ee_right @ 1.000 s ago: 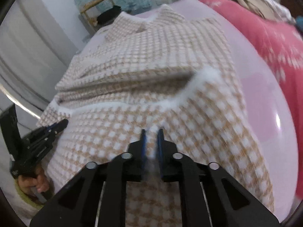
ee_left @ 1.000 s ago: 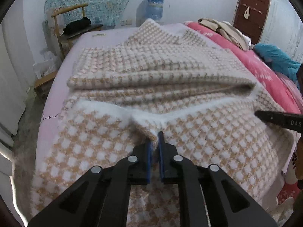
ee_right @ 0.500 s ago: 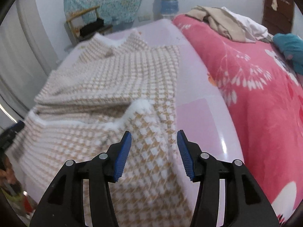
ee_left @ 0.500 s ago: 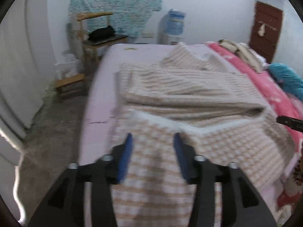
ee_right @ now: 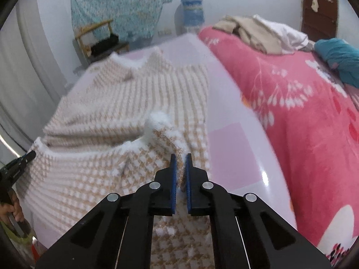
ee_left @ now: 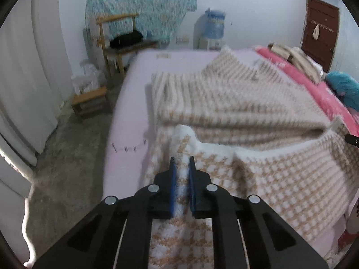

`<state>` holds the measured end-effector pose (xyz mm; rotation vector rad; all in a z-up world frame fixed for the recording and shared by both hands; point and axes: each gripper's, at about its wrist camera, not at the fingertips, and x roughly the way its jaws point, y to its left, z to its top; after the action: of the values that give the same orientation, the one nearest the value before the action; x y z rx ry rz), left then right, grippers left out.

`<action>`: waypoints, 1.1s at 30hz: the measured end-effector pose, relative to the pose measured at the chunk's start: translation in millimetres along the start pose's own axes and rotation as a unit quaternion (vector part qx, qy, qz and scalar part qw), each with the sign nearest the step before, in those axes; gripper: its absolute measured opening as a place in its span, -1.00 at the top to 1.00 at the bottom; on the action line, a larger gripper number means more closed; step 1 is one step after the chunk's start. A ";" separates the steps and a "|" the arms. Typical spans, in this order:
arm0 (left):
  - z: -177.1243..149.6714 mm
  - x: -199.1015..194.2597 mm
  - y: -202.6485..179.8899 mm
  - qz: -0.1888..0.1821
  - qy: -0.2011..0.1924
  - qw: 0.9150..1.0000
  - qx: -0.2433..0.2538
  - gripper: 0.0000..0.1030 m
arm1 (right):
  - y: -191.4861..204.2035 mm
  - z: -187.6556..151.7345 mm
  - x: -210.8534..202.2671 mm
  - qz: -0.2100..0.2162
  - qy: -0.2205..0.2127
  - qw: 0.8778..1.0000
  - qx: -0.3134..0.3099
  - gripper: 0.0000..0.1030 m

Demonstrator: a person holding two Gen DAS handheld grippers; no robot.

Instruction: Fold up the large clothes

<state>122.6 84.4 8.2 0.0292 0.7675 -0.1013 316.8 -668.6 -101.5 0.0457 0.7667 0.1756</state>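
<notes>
A large tan-and-white houndstooth fleece garment (ee_left: 235,103) lies spread on the pale pink bed, its near part folded back with a white fluffy edge showing. My left gripper (ee_left: 181,160) is shut on the garment's near left corner. My right gripper (ee_right: 179,157) is shut on the garment's (ee_right: 134,103) near right corner, which bunches up between the blue pads. The left gripper's tip shows in the right wrist view (ee_right: 27,157) at the far left.
The pale pink bed (ee_left: 132,116) ends at a concrete floor on the left with a wooden stool (ee_left: 89,100) and a chair (ee_left: 119,38). A pink floral quilt (ee_right: 303,103) with heaped clothes (ee_right: 258,31) lies to the right. A water dispenser (ee_left: 214,29) stands by the far wall.
Both grippers opened half a second ago, moved outward to the near corners of the garment, and have now shut on those corners.
</notes>
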 end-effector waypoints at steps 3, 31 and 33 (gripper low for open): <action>17.6 -11.1 3.7 -0.003 -0.037 0.999 -0.008 0.82 | -4.0 15.2 -9.9 -0.003 -0.025 1.000 -0.001 0.91; 8.0 60.5 7.0 0.001 0.028 0.999 -0.036 0.75 | 72.4 -12.8 34.6 0.144 0.064 0.984 -0.078 0.38; 8.7 59.0 8.7 -0.005 0.029 0.999 -0.040 0.75 | 84.5 -14.5 53.5 0.132 0.084 0.983 -0.092 0.39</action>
<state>171.6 87.7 -26.7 -0.0485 0.8286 -0.0790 332.6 -576.3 -139.7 -0.0431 0.9093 0.5070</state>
